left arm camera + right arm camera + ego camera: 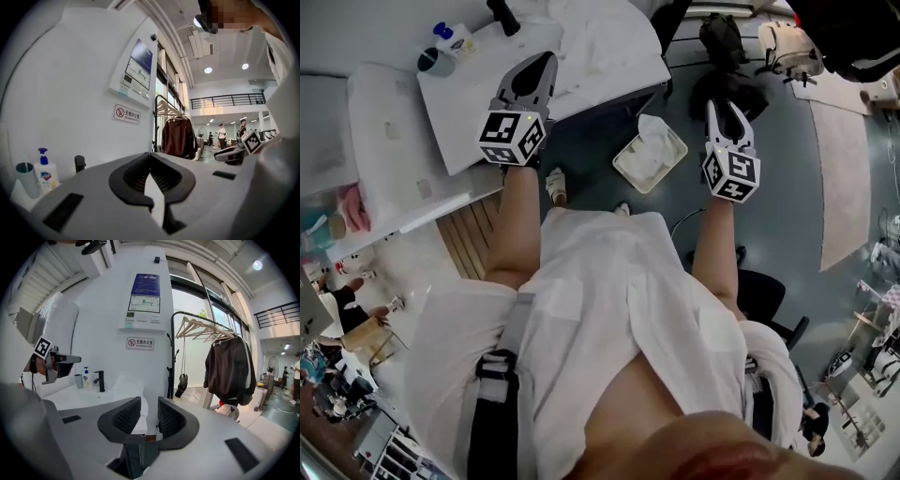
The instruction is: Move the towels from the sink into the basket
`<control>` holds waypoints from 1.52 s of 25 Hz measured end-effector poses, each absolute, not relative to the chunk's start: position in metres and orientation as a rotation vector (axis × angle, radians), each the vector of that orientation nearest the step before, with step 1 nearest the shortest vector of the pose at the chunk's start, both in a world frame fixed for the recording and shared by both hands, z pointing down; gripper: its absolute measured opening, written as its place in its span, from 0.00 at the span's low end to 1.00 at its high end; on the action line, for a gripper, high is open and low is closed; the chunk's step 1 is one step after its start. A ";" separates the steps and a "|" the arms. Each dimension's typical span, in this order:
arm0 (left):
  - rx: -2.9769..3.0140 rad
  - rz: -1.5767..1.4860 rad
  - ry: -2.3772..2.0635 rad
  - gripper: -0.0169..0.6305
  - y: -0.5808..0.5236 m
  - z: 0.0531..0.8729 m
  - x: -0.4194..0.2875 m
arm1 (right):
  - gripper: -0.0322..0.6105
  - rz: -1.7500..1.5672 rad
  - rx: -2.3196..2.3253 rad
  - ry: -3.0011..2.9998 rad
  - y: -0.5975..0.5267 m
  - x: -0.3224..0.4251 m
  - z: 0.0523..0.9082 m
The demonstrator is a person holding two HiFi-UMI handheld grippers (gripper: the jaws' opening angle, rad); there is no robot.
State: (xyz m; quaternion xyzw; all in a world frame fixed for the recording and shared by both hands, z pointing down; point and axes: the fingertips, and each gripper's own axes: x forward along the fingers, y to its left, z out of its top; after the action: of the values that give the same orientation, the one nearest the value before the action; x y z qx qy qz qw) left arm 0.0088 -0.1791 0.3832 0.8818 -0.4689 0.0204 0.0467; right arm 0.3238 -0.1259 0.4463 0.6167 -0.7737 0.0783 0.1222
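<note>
I look down past my white shirt [609, 281] at my two arms. My left gripper [546, 64] is shut tight. Its two black tips touch, and I see nothing pinched between them. It sits over the edge of the white counter [469, 122].

My right gripper [727, 111] is a little way open, with a thin gap between its jaws. Nothing is in the gap. It hangs over the grey floor [769, 216], well away from the left one.

On the floor between the two grippers stands the basket [626, 173]. It is pale and square. White towels [652, 150] lie in it, soft and all crumpled up.

Farther off, more white cloth [600, 42] lies in a bumpy heap on the counter, to the right of the black tap [502, 14]. It looks like towels. From the right gripper view the heap is puffy with folds. I cannot tell if any of it lies down in the sink.

On the other side of the tap stand a soap bottle [45, 173] with a blue pump and a cup [26, 180]. Way back, a dark jacket [229, 371] hangs on a rack.
</note>
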 end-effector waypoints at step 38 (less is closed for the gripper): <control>2.500 0.092 -1.558 0.05 -0.247 0.440 -0.277 | 0.46 0.288 1.296 -2.344 -0.402 -0.031 0.536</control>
State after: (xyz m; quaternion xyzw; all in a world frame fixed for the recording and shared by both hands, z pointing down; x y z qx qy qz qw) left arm -0.2769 -0.2467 0.4405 0.8442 -0.5262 0.0312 0.0971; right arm -0.0311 -0.4024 0.5361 0.4690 -0.8484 0.1041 0.2221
